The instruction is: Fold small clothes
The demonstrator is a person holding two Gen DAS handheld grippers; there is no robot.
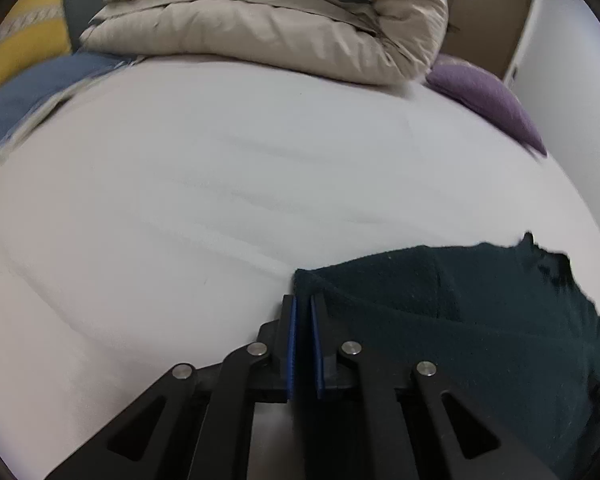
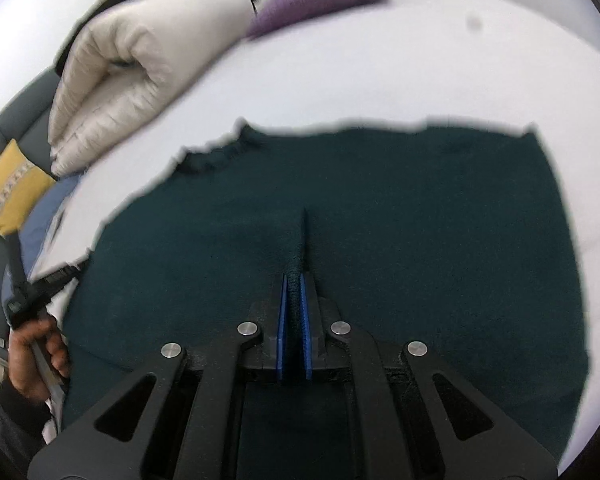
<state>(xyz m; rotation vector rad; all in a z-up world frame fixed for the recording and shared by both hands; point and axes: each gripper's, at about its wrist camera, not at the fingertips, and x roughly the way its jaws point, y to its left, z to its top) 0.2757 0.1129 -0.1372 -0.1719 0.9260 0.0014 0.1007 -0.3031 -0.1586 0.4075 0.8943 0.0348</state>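
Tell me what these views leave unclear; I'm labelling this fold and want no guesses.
- Dark green garment: near edge cut off by the right gripper and the frame; garment type unclear.
- Left wrist view: left gripper covers the pinched corner; the garment's right side is blurred.
- Purple item: blurred, unidentifiable.

Both tools look alike: the left gripper (image 1: 303, 300) and right gripper (image 2: 295, 278) are matte black linkages with triangular cut-outs, round silver pivot pins and blue-faced fingers. The person's left hand (image 2: 35, 356) shows bare brownish skin above a dark sleeve (image 2: 7, 412).
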